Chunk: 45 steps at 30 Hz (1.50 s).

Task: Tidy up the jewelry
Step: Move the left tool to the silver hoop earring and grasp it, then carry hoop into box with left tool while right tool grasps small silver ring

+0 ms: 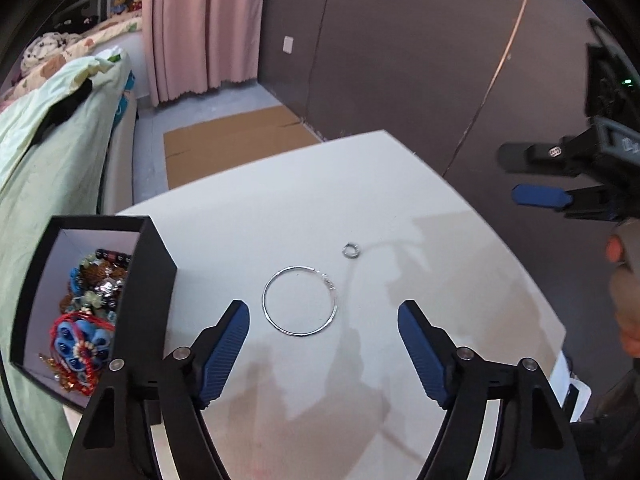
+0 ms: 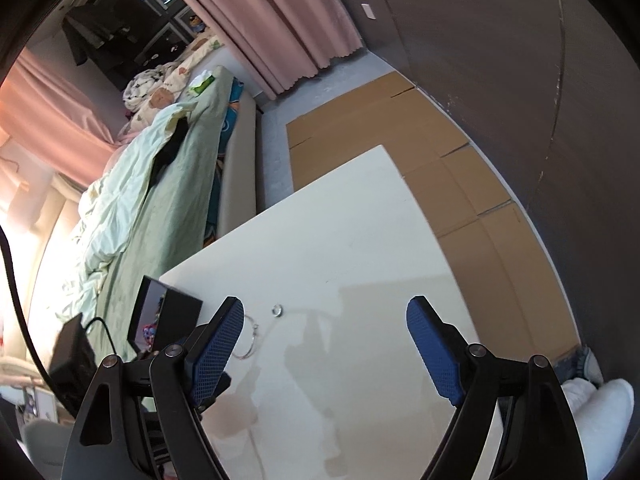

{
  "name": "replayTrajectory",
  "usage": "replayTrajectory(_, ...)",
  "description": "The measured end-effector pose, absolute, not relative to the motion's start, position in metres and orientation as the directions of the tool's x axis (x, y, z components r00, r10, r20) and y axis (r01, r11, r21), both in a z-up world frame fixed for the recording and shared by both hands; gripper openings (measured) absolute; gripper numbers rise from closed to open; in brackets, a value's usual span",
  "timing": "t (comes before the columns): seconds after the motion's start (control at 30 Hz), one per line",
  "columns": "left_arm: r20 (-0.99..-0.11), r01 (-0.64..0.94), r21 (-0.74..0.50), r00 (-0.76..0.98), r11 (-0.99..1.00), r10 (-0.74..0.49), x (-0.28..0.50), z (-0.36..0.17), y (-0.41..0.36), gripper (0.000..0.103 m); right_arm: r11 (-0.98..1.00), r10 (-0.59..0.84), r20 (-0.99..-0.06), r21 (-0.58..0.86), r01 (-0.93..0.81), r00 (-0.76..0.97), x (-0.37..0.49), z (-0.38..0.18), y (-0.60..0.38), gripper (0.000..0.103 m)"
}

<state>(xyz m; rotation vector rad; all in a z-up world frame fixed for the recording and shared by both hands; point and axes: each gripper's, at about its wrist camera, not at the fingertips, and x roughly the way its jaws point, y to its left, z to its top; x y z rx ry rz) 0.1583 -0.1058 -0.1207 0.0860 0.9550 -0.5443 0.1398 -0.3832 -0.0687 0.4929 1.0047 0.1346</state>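
1. One white table stands beside a bed; we see pink curtains and cardboard on the floor.
2. One bangle and one small ring lie on the table, near one black box of jewelry.
3. Two grippers, left gripper and right gripper, hang spread wide, empty.

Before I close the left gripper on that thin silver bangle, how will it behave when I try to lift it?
The bangle lies flat on the smooth white table, so it will probably slide ahead of a pad rather than rise. It looks like thin wire, so likely very light and possibly springy if squeezed. The left gripper is open around it; tipping one edge up first may help.
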Motion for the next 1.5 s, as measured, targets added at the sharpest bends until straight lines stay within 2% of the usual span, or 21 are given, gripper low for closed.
replayTrajectory(0.13,-0.813,0.473,-0.144,0.444,0.869,-0.377,0.165,-0.132,-0.112,0.074,0.880,0.331,-0.777,0.459,0.121,0.536,0.143,-0.071,-0.389,0.084)
replayTrajectory(0.33,-0.841,0.457,-0.097,0.437,0.884,-0.318,0.172,-0.147,-0.120,0.064,0.882,0.330,-0.777,0.456,0.120,0.536,0.144,-0.072,-0.389,0.084)
replayTrajectory(0.47,-0.832,0.444,-0.095,0.455,0.891,-0.316,0.177,-0.147,-0.120,0.062,0.885,0.331,-0.781,0.451,0.113,0.529,0.148,-0.074,-0.387,0.084)
replayTrajectory(0.57,-0.832,0.441,-0.075,0.466,0.894,-0.300,0.178,-0.147,-0.119,0.051,0.903,0.319,-0.797,0.420,0.093,0.513,0.153,-0.078,-0.379,0.084)
replayTrajectory(0.7,-0.831,0.442,-0.118,0.446,0.889,-0.332,0.181,-0.146,-0.115,0.051,0.927,0.303,-0.822,0.372,0.052,0.482,0.159,-0.085,-0.362,0.084)
replayTrajectory(0.8,-0.829,0.431,-0.151,0.436,0.890,-0.352,0.182,-0.143,-0.109,0.050,0.940,0.300,-0.832,0.340,0.002,0.467,0.162,-0.088,-0.346,0.078)
replayTrajectory(0.97,-0.796,0.420,-0.180,0.469,0.889,-0.383,0.179,-0.122,-0.097,0.050,0.945,0.312,-0.840,0.322,-0.054,0.443,0.165,-0.093,-0.332,0.056)
replayTrajectory(1.3,-0.733,0.358,-0.250,0.538,0.900,-0.418,0.179,-0.085,-0.059,0.050,0.912,0.400,-0.798,0.396,-0.108,0.450,0.167,-0.096,-0.339,0.048)
replayTrajectory(1.43,-0.706,0.325,-0.279,0.569,0.904,-0.423,0.179,-0.071,-0.039,0.050,0.921,0.384,-0.816,0.369,-0.122,0.432,0.170,-0.102,-0.330,0.047)
replayTrajectory(1.5,-0.696,0.309,-0.289,0.582,0.906,-0.420,0.179,-0.065,-0.030,0.050,0.925,0.378,-0.827,0.354,-0.137,0.415,0.174,-0.106,-0.321,0.043)
